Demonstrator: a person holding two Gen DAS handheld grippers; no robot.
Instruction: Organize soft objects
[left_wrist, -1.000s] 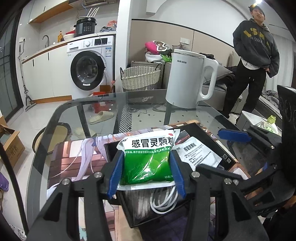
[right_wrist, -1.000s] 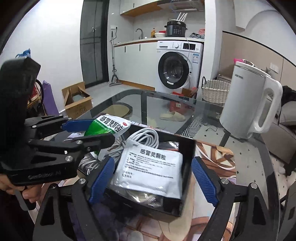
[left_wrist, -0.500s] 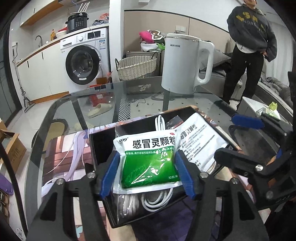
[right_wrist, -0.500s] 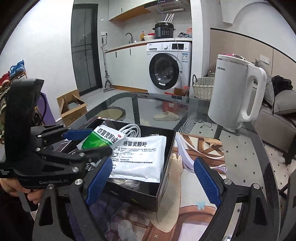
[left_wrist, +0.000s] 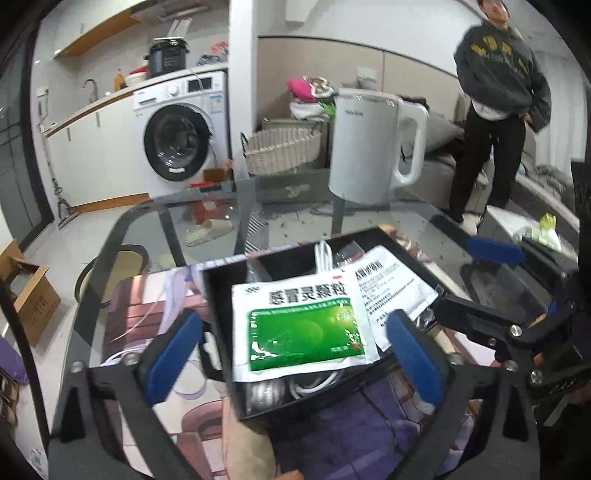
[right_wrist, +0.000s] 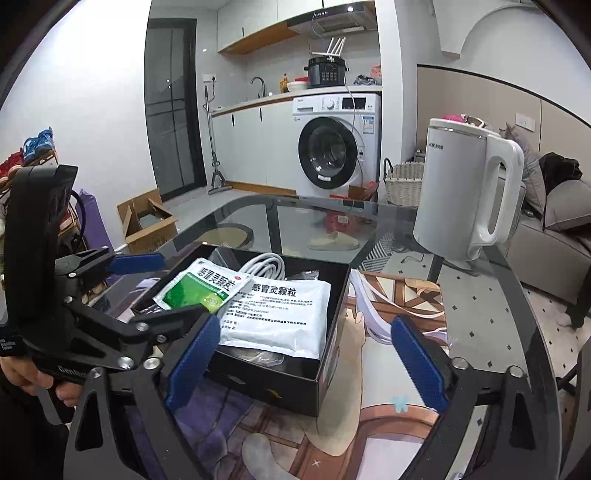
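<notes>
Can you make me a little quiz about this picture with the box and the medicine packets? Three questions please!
1. True or false: the left gripper is squeezing the green packet.
2. What lies under the packets in the black box? A) a white cable B) a spoon C) a sock
3. Fill in: the white packet lies ___ the black box.

Key:
1. False. Its jaws have just been opening; the pads stand clear on either side of the green packet.
2. A, the white cable.
3. Inside, partly under the green packet.
</notes>
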